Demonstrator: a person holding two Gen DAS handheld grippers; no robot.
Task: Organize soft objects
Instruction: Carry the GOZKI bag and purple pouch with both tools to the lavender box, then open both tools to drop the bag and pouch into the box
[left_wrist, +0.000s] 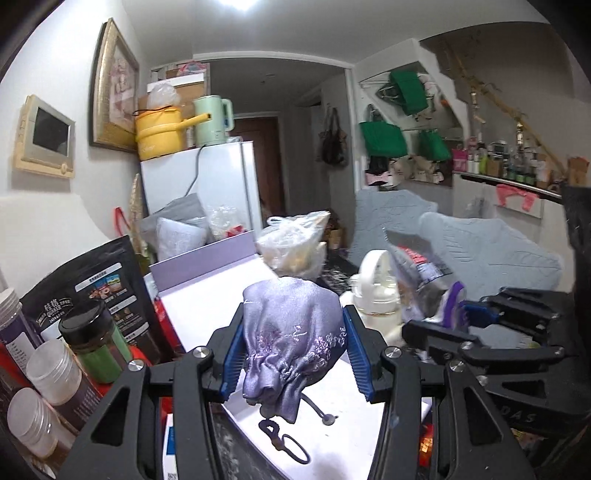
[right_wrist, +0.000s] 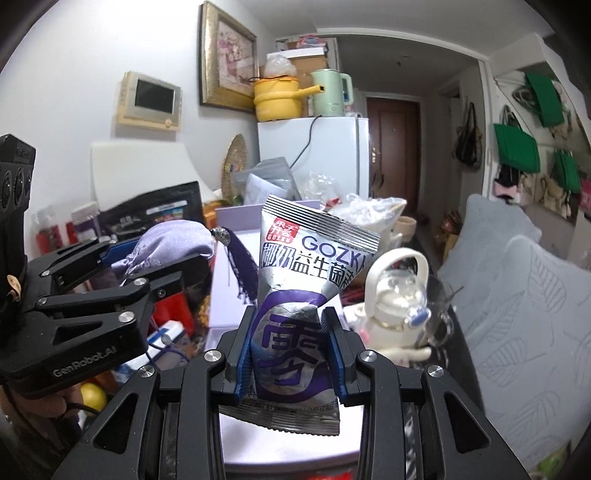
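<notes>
Upper left of the frame: yellow pot (left_wrist: 159, 127) beside green kettle (left_wrist: 211, 120), both atop white fridge (left_wrist: 221, 177).

"GOZKI" on silver snack packet (right_wrist: 295, 295); "GenRobot.AI" on left tool (right_wrist: 162, 273); "QUAKER" on black pouch (left_wrist: 92, 291).

You see a shiny lilac satin drawstring pouch (left_wrist: 291, 332) with embroidery. The silver foil snack packet (right_wrist: 295, 295) looks glossy and crinkled. The white surface (left_wrist: 207, 306) is smooth.

A bright ceiling light (left_wrist: 238, 3) floods the room evenly, shadows stay soft, fisheye bending darkens the corners, and near clutter blurs slightly.
</notes>
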